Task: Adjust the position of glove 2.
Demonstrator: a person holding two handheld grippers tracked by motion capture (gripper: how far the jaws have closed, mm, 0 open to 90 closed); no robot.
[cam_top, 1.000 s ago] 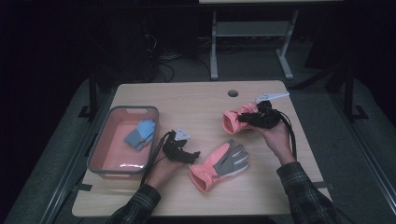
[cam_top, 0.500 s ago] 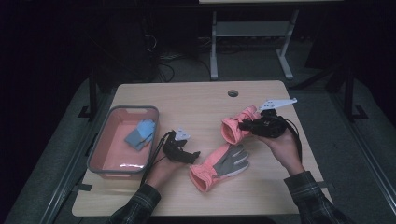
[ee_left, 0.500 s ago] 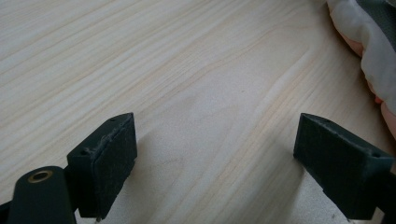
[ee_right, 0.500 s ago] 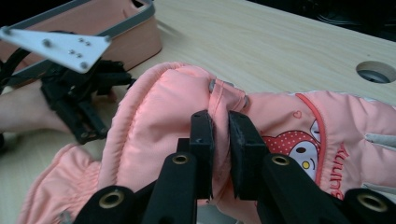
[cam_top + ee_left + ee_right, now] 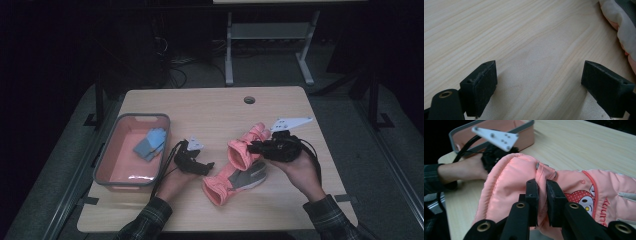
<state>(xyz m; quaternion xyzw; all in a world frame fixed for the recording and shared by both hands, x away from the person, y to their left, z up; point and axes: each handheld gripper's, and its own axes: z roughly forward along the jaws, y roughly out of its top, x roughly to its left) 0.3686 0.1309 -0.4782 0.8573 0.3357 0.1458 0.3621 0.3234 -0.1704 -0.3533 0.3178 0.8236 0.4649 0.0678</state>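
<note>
- Glove (image 5: pixel 246 146), pink, hangs from the right gripper (image 5: pixel 256 147) at centre right of the high view; its jaws are clamped on a fold near the cuff, likely so it can be carried toward the bin (image 5: pixel 107 159).
- In the right gripper view the glove (image 5: pixel 524 177) bulges around the near-shut jaws, cartoon print to the right.
- Second glove (image 5: pixel 235 179), pink and grey, lies flat at lower centre, just below the held one.
- Left gripper (image 5: pixel 204 167) rests low by the second glove's cuff, jaws apart and empty over bare wood, probably waiting its turn.
- Bin sits at the left edge of the table (image 5: pixel 210 107), with a blue item (image 5: pixel 149 143) inside and free room beside it.
- Path leftward is open, though the left gripper lies between glove and bin.
</note>
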